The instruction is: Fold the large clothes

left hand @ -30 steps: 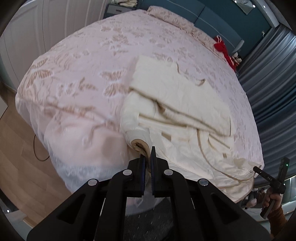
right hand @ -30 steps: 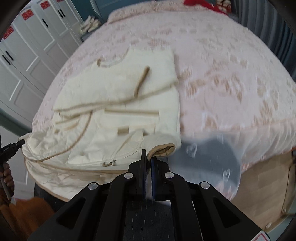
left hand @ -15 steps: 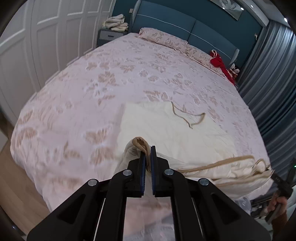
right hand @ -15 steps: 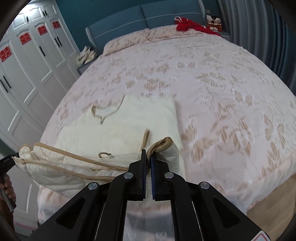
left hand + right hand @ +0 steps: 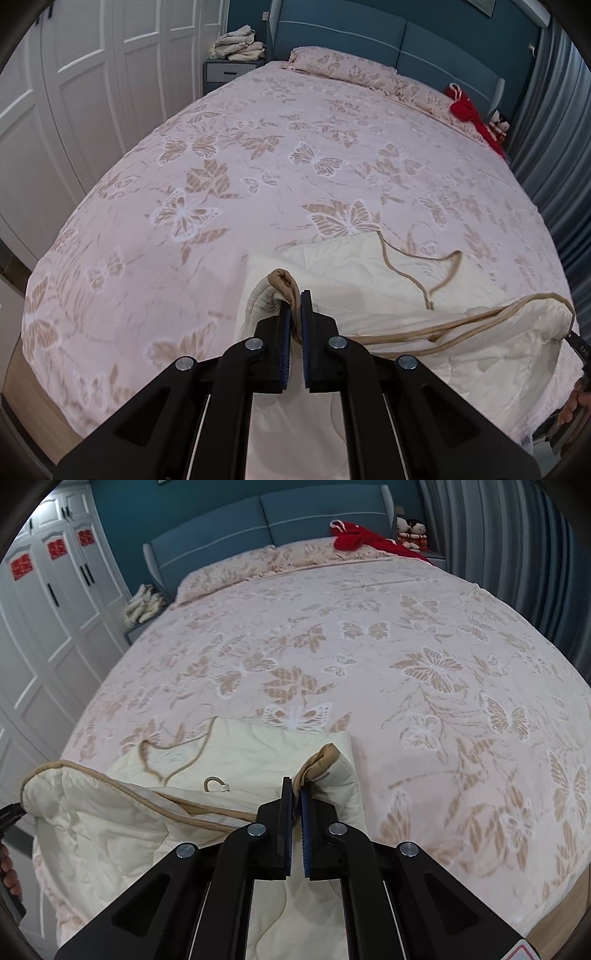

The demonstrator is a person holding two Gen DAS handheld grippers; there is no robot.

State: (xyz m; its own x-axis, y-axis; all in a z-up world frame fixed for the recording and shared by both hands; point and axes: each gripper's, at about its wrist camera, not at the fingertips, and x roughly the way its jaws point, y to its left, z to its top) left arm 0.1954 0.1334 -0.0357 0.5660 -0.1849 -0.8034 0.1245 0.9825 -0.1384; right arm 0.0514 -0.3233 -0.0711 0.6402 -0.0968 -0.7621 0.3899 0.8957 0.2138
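Left gripper (image 5: pixel 294 309): clamped on a tan-edged corner of the cream garment (image 5: pixel 354 280)
Right gripper (image 5: pixel 294 797): clamped on the opposite tan-trimmed corner
Garment: lifted at the near end, far part laid on the butterfly bedspread (image 5: pixel 258 155)
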